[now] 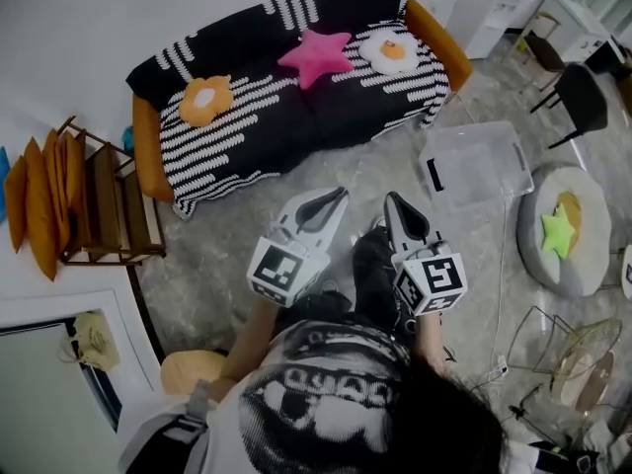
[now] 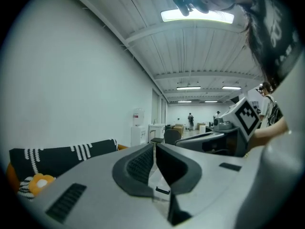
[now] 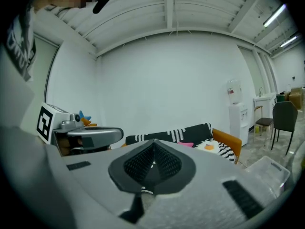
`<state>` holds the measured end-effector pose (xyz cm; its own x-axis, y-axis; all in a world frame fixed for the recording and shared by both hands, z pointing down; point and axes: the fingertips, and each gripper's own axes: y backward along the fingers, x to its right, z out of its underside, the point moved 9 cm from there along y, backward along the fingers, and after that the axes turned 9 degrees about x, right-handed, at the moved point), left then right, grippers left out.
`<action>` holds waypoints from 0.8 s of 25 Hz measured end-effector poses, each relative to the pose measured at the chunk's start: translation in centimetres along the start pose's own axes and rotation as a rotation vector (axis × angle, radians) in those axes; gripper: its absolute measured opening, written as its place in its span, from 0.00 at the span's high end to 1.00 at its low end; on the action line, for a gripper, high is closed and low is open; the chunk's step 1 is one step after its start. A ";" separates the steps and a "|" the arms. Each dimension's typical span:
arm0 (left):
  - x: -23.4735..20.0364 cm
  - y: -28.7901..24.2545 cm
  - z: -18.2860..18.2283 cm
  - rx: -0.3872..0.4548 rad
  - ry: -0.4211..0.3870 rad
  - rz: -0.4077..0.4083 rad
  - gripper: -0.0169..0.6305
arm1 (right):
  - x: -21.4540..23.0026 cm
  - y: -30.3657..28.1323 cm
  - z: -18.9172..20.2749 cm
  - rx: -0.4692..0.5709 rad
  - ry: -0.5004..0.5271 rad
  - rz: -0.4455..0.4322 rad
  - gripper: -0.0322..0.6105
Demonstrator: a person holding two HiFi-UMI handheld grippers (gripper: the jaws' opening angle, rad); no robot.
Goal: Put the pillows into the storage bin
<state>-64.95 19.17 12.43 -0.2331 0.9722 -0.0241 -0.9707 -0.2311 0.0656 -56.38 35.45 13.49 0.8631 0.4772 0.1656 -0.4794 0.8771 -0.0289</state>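
Three pillows lie on the black-and-white striped sofa (image 1: 296,117): an orange flower pillow (image 1: 205,99), a pink star pillow (image 1: 316,55) and a fried-egg pillow (image 1: 393,50). The clear storage bin (image 1: 474,163) stands on the floor to the right of the sofa, with nothing visible inside. My left gripper (image 1: 334,197) and right gripper (image 1: 393,201) are side by side in the air, short of the sofa, both shut and holding nothing. The right gripper view shows its jaws (image 3: 153,143) closed, with the pink pillow (image 3: 187,144), egg pillow (image 3: 209,147) and bin (image 3: 269,171) beyond. The left gripper (image 2: 155,146) points past the flower pillow (image 2: 38,182).
A wooden rack (image 1: 104,205) with orange cushions (image 1: 39,205) stands left of the sofa. A round grey pouf (image 1: 568,230) at the right carries a green star pillow (image 1: 558,233). Black chairs (image 1: 578,97), a wire stand (image 1: 573,354) and floor cables lie further right.
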 end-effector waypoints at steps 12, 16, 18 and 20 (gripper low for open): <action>-4.9 -18.1 0.1 0.026 -0.049 -0.044 0.95 | 17.3 -10.9 -3.3 -0.008 -0.012 -0.065 0.95; -5.5 -24.1 -0.3 -0.013 -0.032 -0.074 0.95 | 22.9 -14.0 -4.3 -0.012 -0.015 -0.099 0.95; -5.8 -26.0 -0.1 -0.022 -0.038 -0.101 0.95 | 25.1 -15.4 -4.6 -0.011 -0.018 -0.117 0.95; -6.0 -27.4 0.1 -0.036 -0.044 -0.125 0.95 | 26.8 -16.6 -4.7 -0.009 -0.026 -0.129 0.95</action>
<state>-36.90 19.66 10.90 -0.1082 0.9940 0.0141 -0.9937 -0.1086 0.0290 -24.54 33.92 13.74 0.9129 0.3588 0.1944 -0.3630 0.9317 -0.0149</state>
